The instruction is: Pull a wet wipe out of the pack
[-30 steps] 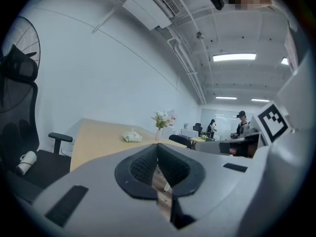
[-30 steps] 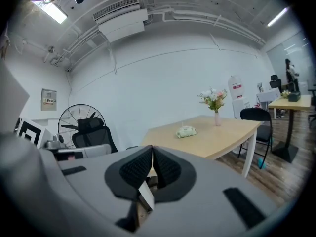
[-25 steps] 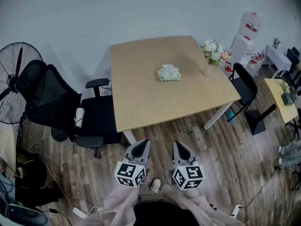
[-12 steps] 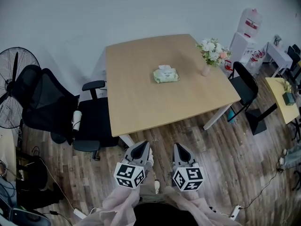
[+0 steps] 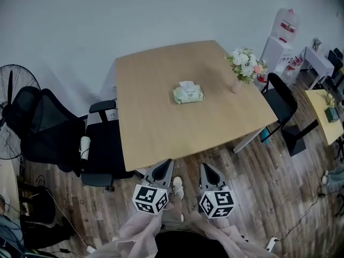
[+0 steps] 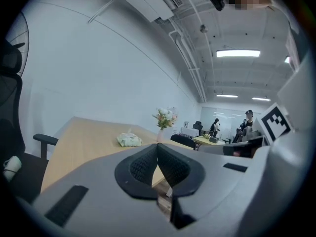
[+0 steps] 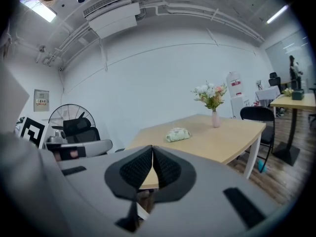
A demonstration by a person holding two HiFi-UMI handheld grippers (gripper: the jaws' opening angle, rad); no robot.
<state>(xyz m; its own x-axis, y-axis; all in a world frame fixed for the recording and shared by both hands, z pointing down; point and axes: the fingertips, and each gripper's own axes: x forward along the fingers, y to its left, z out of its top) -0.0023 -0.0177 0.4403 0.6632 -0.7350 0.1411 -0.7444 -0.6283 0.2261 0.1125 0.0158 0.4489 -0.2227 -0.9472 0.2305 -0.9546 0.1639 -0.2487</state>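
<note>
Head view puts this at the approach step: the wet wipe pack (image 5: 188, 94) lies near the middle of the table (image 5: 156, 138), a little toward the far edge, with a white bit showing at its far side. The left gripper (image 5: 164, 165) and right gripper (image 5: 207, 169) hover side by side just off the near edge, both clenched on nothing. The pack is untouched. The next move, I judge, calls for a reach across the table — one gripper steadying the pack, the other opening to pinch the wipe.

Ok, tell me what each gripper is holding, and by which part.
Nothing. The left gripper and the right gripper both have jaws shut together, empty; the wet wipe pack lies untouched on the table.
</note>
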